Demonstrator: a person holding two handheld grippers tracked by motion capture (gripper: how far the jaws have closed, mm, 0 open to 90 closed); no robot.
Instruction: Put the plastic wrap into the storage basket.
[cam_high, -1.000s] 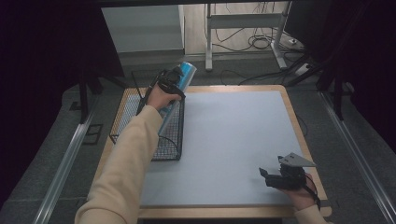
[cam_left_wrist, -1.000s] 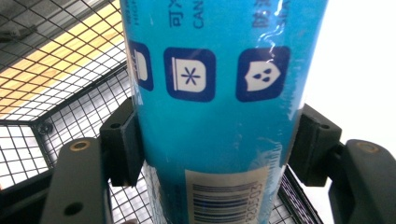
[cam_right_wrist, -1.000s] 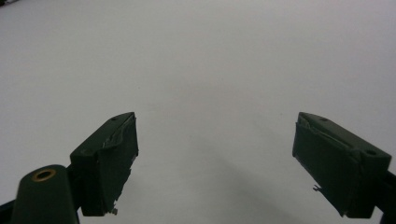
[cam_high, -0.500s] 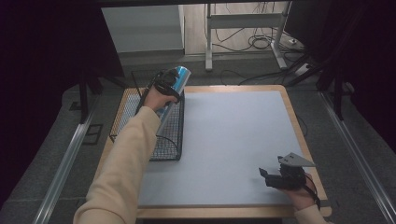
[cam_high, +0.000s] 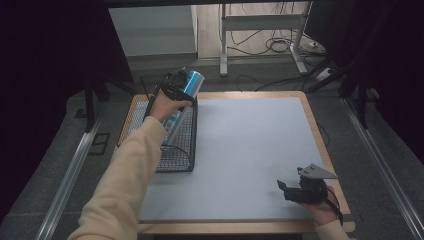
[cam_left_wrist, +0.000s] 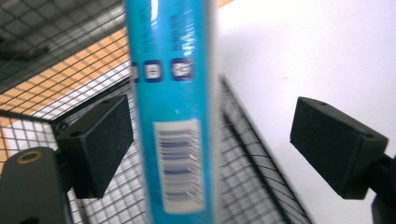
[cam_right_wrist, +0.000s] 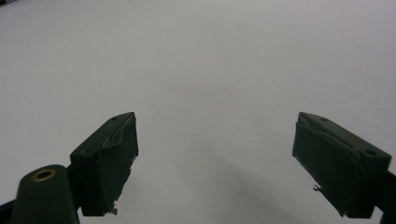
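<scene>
Nearest the person, the right gripper (cam_high: 295, 191) rests low on the pale table mat (cam_high: 250, 150), hand behind it, its jaws standing wide apart with bare mat between them. Farther off, the left forearm in a cream sleeve (cam_high: 130, 175) reaches forward to the left gripper (cam_left_wrist: 212, 140), held above the wire basket (cam_high: 175, 145). Its jaws have just been opening; they stand apart, and the blue tube (cam_left_wrist: 175, 107) stands between them, close beside one pad, well apart from the other, leaning out of the basket.
</scene>
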